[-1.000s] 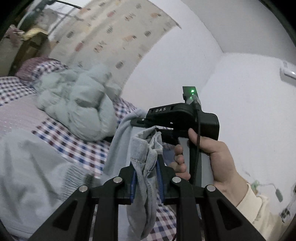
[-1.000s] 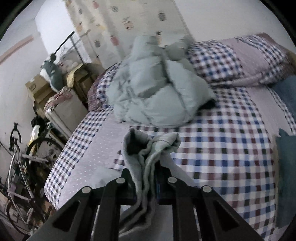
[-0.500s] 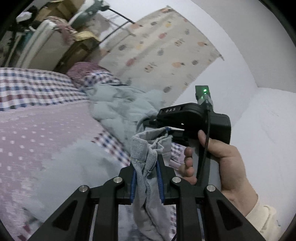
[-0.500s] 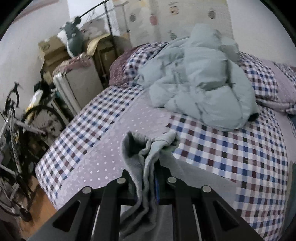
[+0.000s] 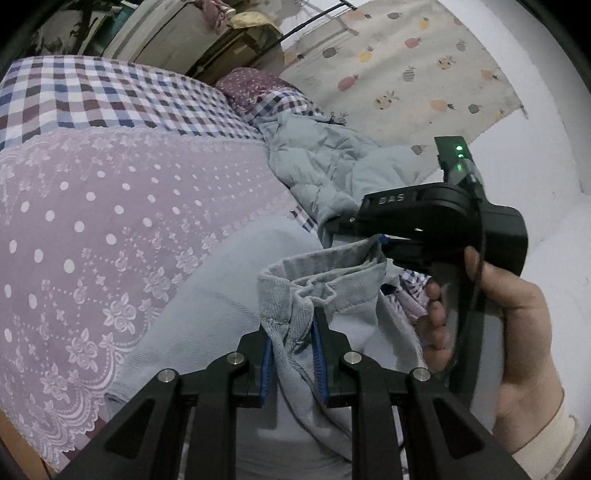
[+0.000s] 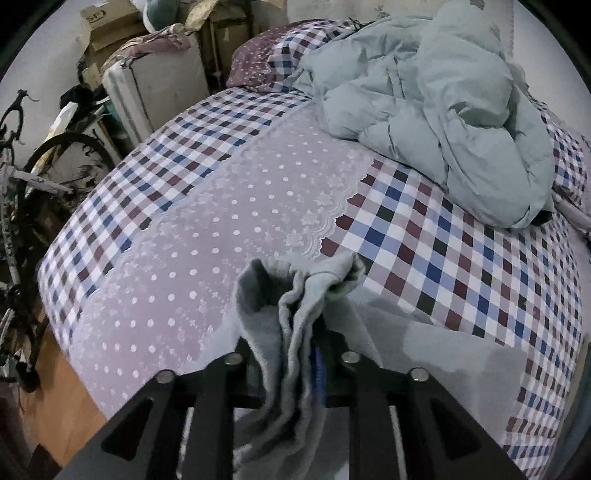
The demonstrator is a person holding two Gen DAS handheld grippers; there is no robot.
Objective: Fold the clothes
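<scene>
Left wrist view: a bed [image 5: 110, 206] with checked and dotted lilac cover is being seen at the left. A grey garment [image 5: 321, 291] is being grasped by the left gripper [image 5: 293, 354], its bunched edge clamped between the blue pads [image 5: 266, 365], the rest draping down onto the bed. A pale blue quilted jacket [image 5: 325, 166] is being left crumpled further up the bed. At the right, the right gripper [image 5: 380, 240] is being held by a hand [image 5: 509, 332], its tip pinching the same garment edge.

Right wrist view: a bicycle [image 6: 22, 177] and boxes [image 6: 107, 29] are being shown at the left beside the bed [image 6: 443, 236]. The grey garment [image 6: 291, 306] is being clenched in the right gripper [image 6: 317, 350], just above the cover. The jacket [image 6: 443, 96] is lying heaped at upper right, well apart.
</scene>
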